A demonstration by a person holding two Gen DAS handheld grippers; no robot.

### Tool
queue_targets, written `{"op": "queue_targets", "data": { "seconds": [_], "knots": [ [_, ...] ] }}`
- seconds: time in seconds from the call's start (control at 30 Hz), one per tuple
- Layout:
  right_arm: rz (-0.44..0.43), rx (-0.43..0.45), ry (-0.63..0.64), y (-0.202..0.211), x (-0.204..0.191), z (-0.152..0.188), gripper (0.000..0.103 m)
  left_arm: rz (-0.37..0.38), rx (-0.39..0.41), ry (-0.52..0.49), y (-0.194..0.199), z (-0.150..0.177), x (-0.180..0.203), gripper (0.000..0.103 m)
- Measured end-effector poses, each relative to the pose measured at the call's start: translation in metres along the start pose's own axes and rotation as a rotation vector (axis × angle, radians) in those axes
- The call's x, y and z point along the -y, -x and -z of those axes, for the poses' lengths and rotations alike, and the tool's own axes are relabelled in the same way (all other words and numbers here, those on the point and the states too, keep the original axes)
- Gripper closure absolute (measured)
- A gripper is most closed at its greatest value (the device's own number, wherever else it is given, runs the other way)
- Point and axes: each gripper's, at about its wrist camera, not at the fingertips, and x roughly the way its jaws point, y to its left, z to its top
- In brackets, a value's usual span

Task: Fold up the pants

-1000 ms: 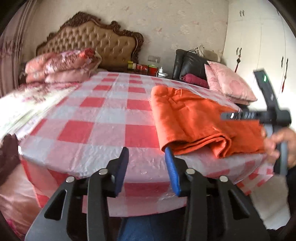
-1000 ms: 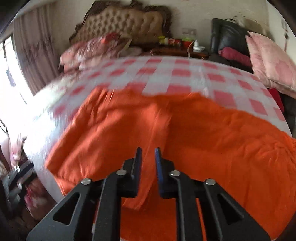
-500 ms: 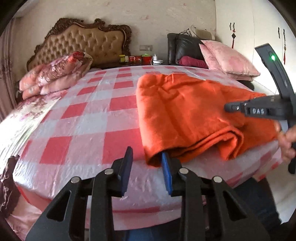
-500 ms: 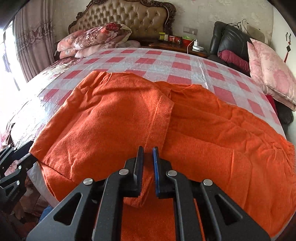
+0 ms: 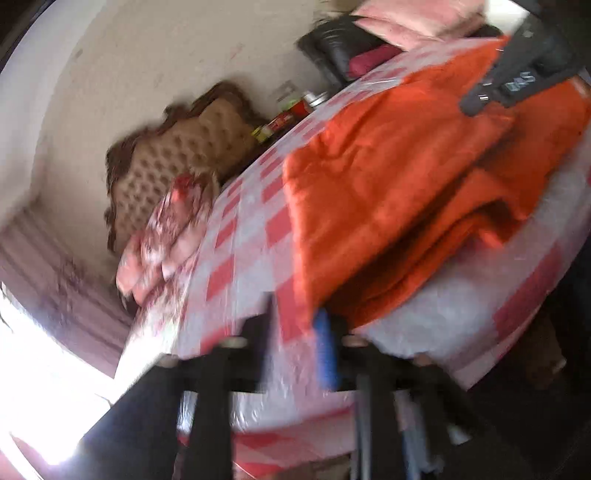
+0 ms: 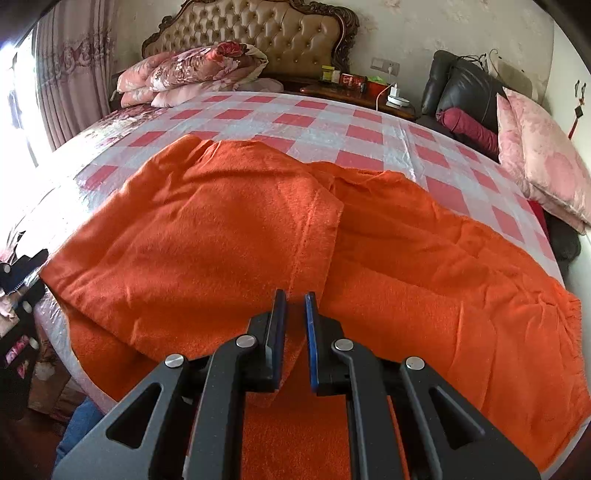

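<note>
Orange pants [image 6: 221,229] lie partly folded on the bed's red-and-white checked cover [image 6: 332,118], near its front edge. My right gripper [image 6: 294,306] is shut on a ridge of the upper layer near the middle of the pants. In the blurred, tilted left wrist view, the pants [image 5: 388,184] fill the right side. Their near corner hangs between the fingers of my left gripper [image 5: 293,336], whose jaws are opening and whose pads do not press on the cloth. The right gripper's body [image 5: 517,77] shows above the pants. The left gripper [image 6: 22,273] shows at the far left edge.
A folded floral quilt [image 6: 192,70] lies by the tufted headboard [image 6: 258,33]. A nightstand [image 6: 351,83] with small items stands behind the bed. At the right are a black chair [image 6: 461,85] and a pink cushion [image 6: 543,166]. A person's leg [image 6: 77,421] is below the bed's edge.
My left gripper has rolled sharply and moved in to the pants' near corner, which now sits between its fingers. The right gripper has stayed shut on the fold.
</note>
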Motion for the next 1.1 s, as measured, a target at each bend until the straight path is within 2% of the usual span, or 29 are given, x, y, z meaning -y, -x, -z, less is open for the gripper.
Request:
{"op": "queue_targets", "data": {
  "seconds": [0.03, 0.1, 0.17, 0.27, 0.33, 0.37, 0.4, 0.5, 0.57, 0.6, 0.67, 0.7, 0.73, 0.77, 0.83, 0.9, 0.97, 1.0, 1.03, 1.07, 1.1],
  "knots": [
    [0.002, -0.003, 0.005, 0.000, -0.001, 0.000, 0.094, -0.016, 0.013, 0.023, 0.001, 0.005, -0.004, 0.049],
    [-0.004, -0.003, 0.003, 0.000, 0.000, -0.001, 0.094, 0.021, 0.015, 0.086, 0.003, 0.008, -0.013, 0.047],
    [-0.017, -0.006, -0.011, -0.001, 0.003, -0.002, 0.094, 0.100, 0.028, 0.203, 0.006, 0.008, -0.027, 0.047],
    [-0.044, -0.012, -0.037, -0.001, 0.008, -0.003, 0.094, 0.288, 0.047, 0.448, 0.003, 0.009, -0.056, 0.048],
    [-0.053, -0.015, -0.045, -0.001, 0.008, -0.003, 0.094, 0.434, 0.041, 0.678, -0.006, 0.016, -0.078, 0.048],
    [-0.052, -0.014, -0.043, -0.001, 0.008, -0.003, 0.094, 0.492, 0.029, 0.754, -0.010, 0.018, -0.083, 0.048],
    [-0.051, -0.013, -0.043, -0.001, 0.008, -0.003, 0.094, 0.518, 0.016, 0.787, -0.012, 0.020, -0.085, 0.048],
    [-0.056, -0.009, -0.046, -0.001, 0.009, -0.002, 0.094, 0.496, -0.022, 0.779, -0.016, 0.015, -0.074, 0.049],
    [-0.062, -0.005, -0.050, -0.001, 0.010, -0.002, 0.094, 0.524, -0.042, 0.806, -0.017, 0.013, -0.067, 0.049],
    [-0.061, -0.005, -0.050, -0.001, 0.009, -0.002, 0.094, 0.522, -0.052, 0.798, -0.016, 0.011, -0.062, 0.049],
    [-0.063, -0.004, -0.049, -0.001, 0.010, -0.002, 0.094, 0.431, -0.082, 0.666, -0.012, 0.000, -0.041, 0.046],
    [-0.067, -0.003, -0.052, -0.001, 0.011, -0.002, 0.094, 0.353, -0.100, 0.592, -0.008, -0.004, -0.030, 0.044],
    [-0.069, -0.002, -0.052, -0.001, 0.010, -0.001, 0.094, 0.317, -0.102, 0.565, -0.008, -0.005, -0.030, 0.041],
    [-0.074, -0.001, -0.054, -0.001, 0.011, -0.001, 0.094, 0.301, -0.111, 0.557, -0.003, -0.007, -0.029, 0.041],
    [-0.073, 0.001, -0.054, -0.001, 0.010, -0.001, 0.094, 0.364, -0.123, 0.591, -0.001, -0.011, -0.026, 0.043],
    [-0.064, 0.002, -0.050, -0.001, 0.009, -0.001, 0.094, 0.360, -0.123, 0.597, 0.000, -0.015, -0.018, 0.053],
    [-0.068, 0.004, -0.051, -0.001, 0.009, 0.000, 0.094, 0.361, -0.129, 0.589, 0.003, -0.023, -0.012, 0.081],
    [-0.072, 0.003, -0.052, -0.001, 0.009, 0.000, 0.094, 0.335, -0.129, 0.544, 0.005, -0.027, -0.009, 0.088],
    [-0.074, 0.001, -0.052, -0.001, 0.009, -0.001, 0.094, 0.219, -0.113, 0.417, 0.010, -0.033, -0.004, 0.099],
    [-0.070, -0.001, -0.048, -0.001, 0.009, -0.001, 0.094, 0.064, -0.083, 0.317, 0.012, -0.038, -0.004, 0.100],
    [-0.072, -0.001, -0.044, -0.001, 0.010, 0.000, 0.094, -0.055, -0.042, 0.223, 0.014, -0.041, -0.008, 0.100]
  ]
}}
